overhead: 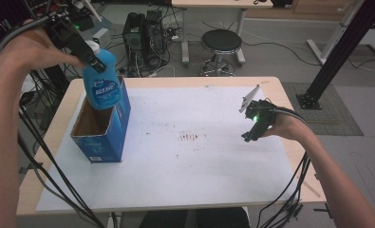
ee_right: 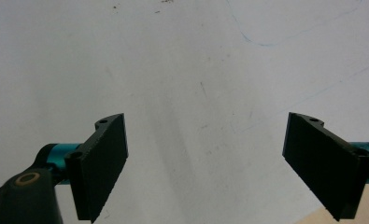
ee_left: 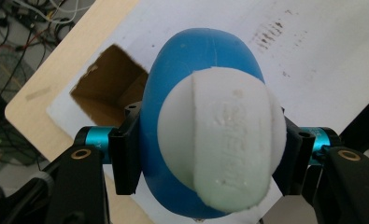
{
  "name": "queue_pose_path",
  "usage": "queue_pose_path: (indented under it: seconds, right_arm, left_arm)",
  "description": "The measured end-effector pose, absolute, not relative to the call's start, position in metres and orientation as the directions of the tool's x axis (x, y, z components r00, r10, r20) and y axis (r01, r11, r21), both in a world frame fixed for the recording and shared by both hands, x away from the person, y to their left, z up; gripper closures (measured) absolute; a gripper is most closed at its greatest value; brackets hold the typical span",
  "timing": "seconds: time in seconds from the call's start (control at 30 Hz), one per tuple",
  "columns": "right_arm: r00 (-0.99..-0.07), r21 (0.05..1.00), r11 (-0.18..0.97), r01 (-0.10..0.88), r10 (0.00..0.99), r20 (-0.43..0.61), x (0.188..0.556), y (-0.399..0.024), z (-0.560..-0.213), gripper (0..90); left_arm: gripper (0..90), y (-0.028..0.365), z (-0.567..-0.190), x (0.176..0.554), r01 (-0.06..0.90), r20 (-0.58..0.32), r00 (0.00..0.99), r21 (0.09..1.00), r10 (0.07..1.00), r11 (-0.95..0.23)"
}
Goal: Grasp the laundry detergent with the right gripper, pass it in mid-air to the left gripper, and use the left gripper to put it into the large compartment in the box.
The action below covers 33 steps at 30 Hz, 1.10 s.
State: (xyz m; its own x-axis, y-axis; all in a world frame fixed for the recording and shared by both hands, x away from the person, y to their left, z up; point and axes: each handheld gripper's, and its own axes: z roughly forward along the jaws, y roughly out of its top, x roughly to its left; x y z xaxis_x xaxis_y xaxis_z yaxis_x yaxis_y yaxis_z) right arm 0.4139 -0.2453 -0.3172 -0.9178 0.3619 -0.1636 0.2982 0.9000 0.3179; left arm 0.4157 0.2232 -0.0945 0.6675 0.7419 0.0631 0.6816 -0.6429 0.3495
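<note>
— What is the left gripper (ee_left: pixel 205 154) doing?

— Its jaws are clamping the neck of a blue bottle (overhead: pixel 99 83) with a white cap (ee_left: pixel 222 140), holding it upright above the open blue cardboard box (overhead: pixel 104 126) at the table's (overhead: pixel 47 137) left side.

— And the right gripper (ee_right: pixel 205 158)?

— It is hovering over the white sheet (overhead: pixel 175 156) on the right, jaws spread wide and gripping nothing.

Beyond my light wooden table (overhead: pixel 289 156) and its white paper sheet (overhead: pixel 185 171) with brown specks (overhead: pixel 189 137), I see a round black stool (overhead: pixel 221 42), black computer towers (overhead: pixel 144 33), and a black metal frame (overhead: pixel 339 52).
</note>
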Motion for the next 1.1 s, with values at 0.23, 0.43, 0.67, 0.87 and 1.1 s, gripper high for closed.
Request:
queue_pose_path:
  seconds: [0.23,0.43,0.67,0.87,1.1]
  right_arm:
    - [-0.921,0.307,0.907,0.287,0.35,-0.173,0.415,-0.24,-0.32,13.3]
    - [-0.919,0.302,0.91,0.285,0.348,-0.183,0.414,-0.24,-0.321,13.3]
    - [-0.923,0.286,0.915,0.286,0.343,-0.174,0.413,-0.239,-0.324,13.3]
    - [-0.922,0.281,0.917,0.284,0.341,-0.182,0.412,-0.237,-0.329,13.3]
    - [-0.925,0.258,0.922,0.29,0.339,-0.173,0.412,-0.234,-0.334,13.3]
  left_arm:
    - [38.2,0.239,-0.101,0.418,0.754,0.061,0.576,0.347,0.815,-0.558]
    - [38.2,0.247,-0.116,0.419,0.791,0.034,0.528,0.345,0.849,-0.505]
    - [38.1,0.252,-0.138,0.423,0.816,0.022,0.498,0.326,0.867,-0.477]
    - [38.2,0.255,-0.161,0.424,0.821,0.014,0.497,0.317,0.868,-0.475]
    - [38.1,0.254,-0.185,0.426,0.82,-0.004,0.517,0.288,0.856,-0.494]
